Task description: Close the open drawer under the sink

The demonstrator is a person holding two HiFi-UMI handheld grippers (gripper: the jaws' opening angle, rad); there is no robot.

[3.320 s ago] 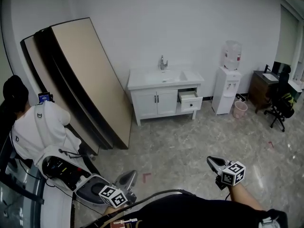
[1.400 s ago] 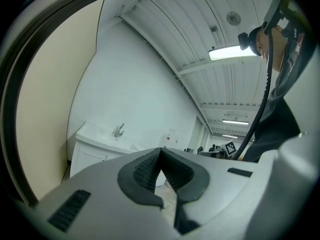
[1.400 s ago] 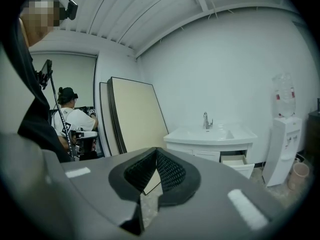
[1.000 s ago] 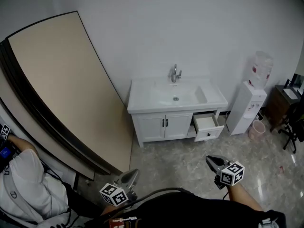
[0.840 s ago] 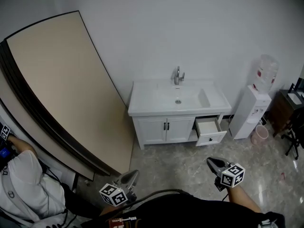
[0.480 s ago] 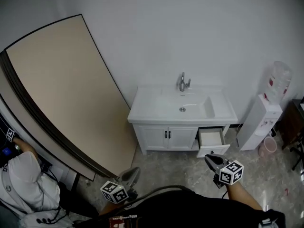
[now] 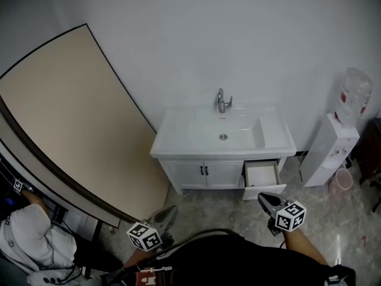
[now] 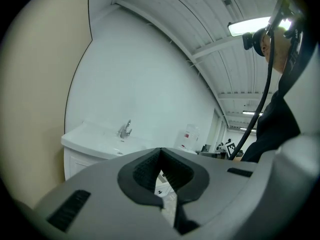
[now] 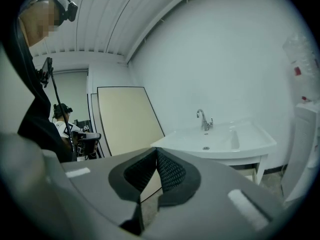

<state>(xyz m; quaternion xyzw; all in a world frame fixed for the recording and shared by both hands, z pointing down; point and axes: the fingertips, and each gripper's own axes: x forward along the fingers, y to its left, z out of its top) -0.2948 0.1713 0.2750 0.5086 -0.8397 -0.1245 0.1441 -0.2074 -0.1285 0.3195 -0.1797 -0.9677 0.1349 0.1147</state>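
Observation:
A white vanity with a sink stands against the back wall. Its right-hand drawer is pulled out, open and showing an empty inside. The sink also shows in the left gripper view and in the right gripper view. My right gripper hovers just in front of the open drawer, jaws shut with nothing between them. My left gripper hangs lower left over the floor, away from the vanity, jaws shut and empty.
Large beige boards lean on the wall left of the vanity. A water dispenser and a pink bin stand to the right. A person in white crouches at the lower left. The floor is grey marble tile.
The vanity and open drawer have grown larger and nearer in the head view as I have come closer. Both grippers stay shut, in the same places in the view.

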